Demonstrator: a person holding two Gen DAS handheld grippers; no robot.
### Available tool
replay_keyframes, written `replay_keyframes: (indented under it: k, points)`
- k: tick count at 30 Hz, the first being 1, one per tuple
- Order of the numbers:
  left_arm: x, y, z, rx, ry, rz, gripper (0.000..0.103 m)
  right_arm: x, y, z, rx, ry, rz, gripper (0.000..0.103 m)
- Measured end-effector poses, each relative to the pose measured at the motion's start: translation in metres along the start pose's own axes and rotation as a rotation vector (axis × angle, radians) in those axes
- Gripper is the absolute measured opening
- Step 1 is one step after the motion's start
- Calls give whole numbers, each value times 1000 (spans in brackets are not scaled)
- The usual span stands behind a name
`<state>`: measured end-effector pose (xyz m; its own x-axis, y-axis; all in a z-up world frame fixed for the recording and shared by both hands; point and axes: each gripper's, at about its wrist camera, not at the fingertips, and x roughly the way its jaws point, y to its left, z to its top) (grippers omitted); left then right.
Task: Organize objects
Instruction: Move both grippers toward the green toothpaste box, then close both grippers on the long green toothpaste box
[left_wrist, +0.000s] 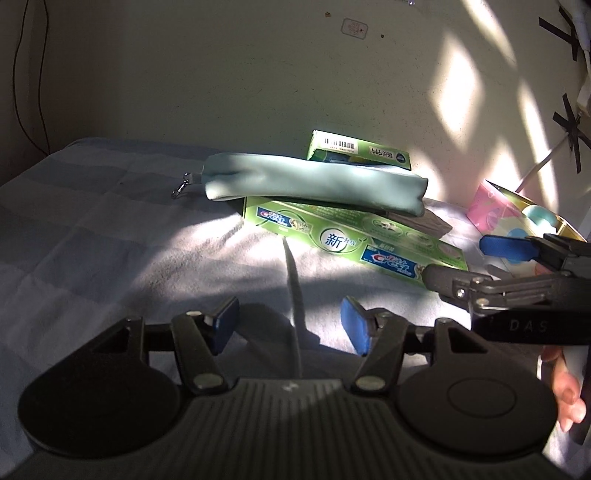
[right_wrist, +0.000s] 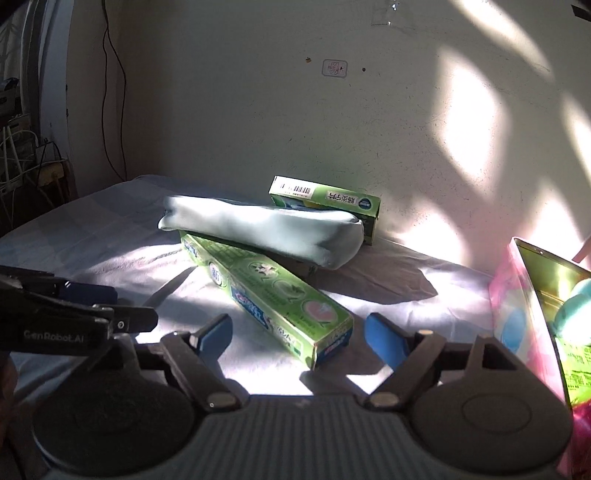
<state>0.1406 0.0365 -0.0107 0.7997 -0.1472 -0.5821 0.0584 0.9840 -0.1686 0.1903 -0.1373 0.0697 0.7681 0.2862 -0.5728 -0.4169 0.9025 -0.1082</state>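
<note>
Both tongs, left (left_wrist: 290, 325) and right (right_wrist: 299, 332), gape empty near the toothpaste box (right_wrist: 266, 291).

Right gripper (right_wrist: 297, 332) low over a pale cloth-covered tabletop (right_wrist: 110, 236), blue-padded fingers (right_wrist: 384, 338) spread wide, nothing between them. Long green toothpaste box (right_wrist: 269, 295) lies flat, its near end just ahead of the gap. Pale teal pouch (right_wrist: 266, 230) rests across its far end. Smaller green box (right_wrist: 328, 203) behind the pouch, by the wall. Pink carton (right_wrist: 517, 317) at right edge. Left gripper (right_wrist: 92, 306) enters from the left.
</note>
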Motion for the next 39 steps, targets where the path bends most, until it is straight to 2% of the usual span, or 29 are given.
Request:
replay_keyframes:
  k: [2, 4, 5, 6, 10, 12, 15, 17, 22, 24, 26, 28, 30, 32, 34, 36, 39]
  points:
    - [1, 1, 1, -1, 0, -6, 63, 20, 1, 4, -39, 35, -19, 89]
    - [2, 5, 2, -14, -1, -17, 64, 33, -1, 4, -52, 73, 19, 80]
    - [2, 6, 2, -20, -1, -21, 64, 35, -1, 4, -48, 81, 41, 72]
    - [3, 8, 3, -32, -1, -27, 64, 33, 1, 2, -56, 71, 33, 70]
    - [3, 11, 3, -50, -3, -37, 65, 5, 19, -13, -114, 48, 54, 55]
    - [1, 13, 4, -65, -13, -52, 70, -16, 31, -24, -143, 41, 64, 47]
    - [-8, 21, 3, -98, -64, -112, 78, -53, 44, -46, -160, 33, 95, 41]
    - [-11, 22, 3, -99, -79, -142, 84, -84, 40, -65, -153, 35, 123, 40]
    - [-14, 2, 3, -20, -61, -284, 85, -153, -1, -108, -111, 61, 167, 41]
    - [-14, -12, 3, 16, -37, -343, 85, -175, -15, -124, -106, 64, 111, 42]
    - [-15, -28, 1, 59, -21, -371, 85, -190, -33, -136, -59, 55, 21, 47]
    - [-14, -48, -2, 116, -5, -390, 85, -201, -53, -146, 44, 40, -68, 50]
    - [-13, -62, -2, 145, 18, -404, 85, -208, -63, -152, 124, 15, -99, 51]
    - [-11, -74, -4, 154, 49, -403, 83, -211, -67, -156, 172, -9, -94, 52]
    - [-11, -82, -6, 155, 78, -411, 83, -212, -62, -156, 159, -24, -74, 54]
    - [-15, -85, -10, 157, 97, -407, 83, -209, -56, -155, 130, -28, -65, 60]
    - [-26, -83, -15, 136, 118, -413, 83, -199, -58, -151, 141, -22, -38, 61]
